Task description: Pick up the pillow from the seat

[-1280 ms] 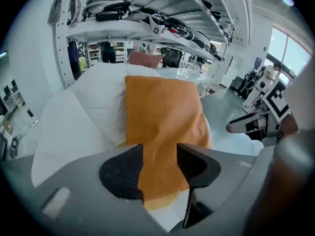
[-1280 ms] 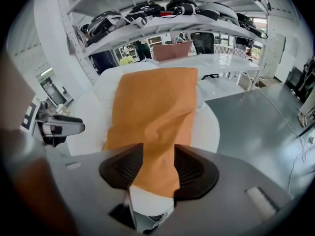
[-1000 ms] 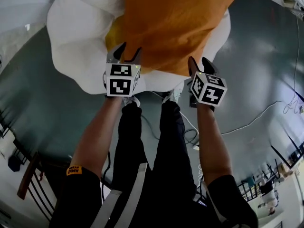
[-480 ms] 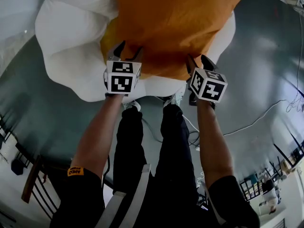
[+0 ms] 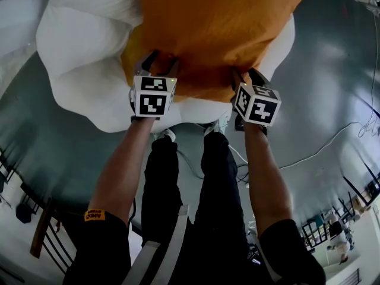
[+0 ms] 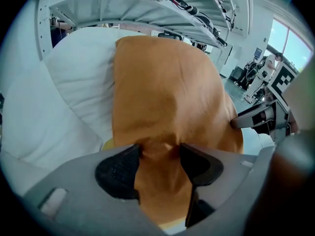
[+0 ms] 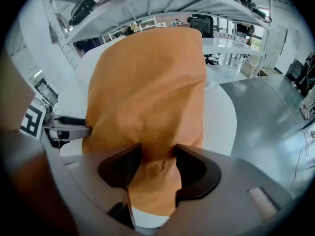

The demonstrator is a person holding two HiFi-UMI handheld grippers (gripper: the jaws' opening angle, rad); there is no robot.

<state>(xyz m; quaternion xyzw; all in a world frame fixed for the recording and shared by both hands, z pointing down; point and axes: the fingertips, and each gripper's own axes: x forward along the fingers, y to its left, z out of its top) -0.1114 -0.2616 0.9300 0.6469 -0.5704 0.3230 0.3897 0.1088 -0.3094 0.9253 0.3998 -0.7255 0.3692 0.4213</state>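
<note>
An orange pillow (image 5: 214, 34) lies on a big white cushioned seat (image 5: 83, 58), its near edge toward me. My left gripper (image 5: 161, 61) is pushed onto that edge at the left corner, jaws wide, with orange fabric filling the gap between the pads (image 6: 160, 149). My right gripper (image 5: 246, 76) is on the same edge further right. Its jaws are closing, and the pillow's (image 7: 147, 82) wrinkled edge sits between its pads (image 7: 157, 154). In the left gripper view the pillow (image 6: 167, 92) rises ahead, with the right gripper (image 6: 261, 119) beside it.
Grey floor (image 5: 332, 100) surrounds the seat, with a white cable (image 5: 320, 150) trailing at the right. The person's legs (image 5: 190, 189) stand close to the seat's front. White shelving (image 6: 147, 4) rises behind the seat. Dark chairs stand at the lower left (image 5: 35, 230).
Both grippers have moved forward over the pillow's near edge, so the fabric now lies between their jaws. The pillow and seat appear nearer in the head view.
</note>
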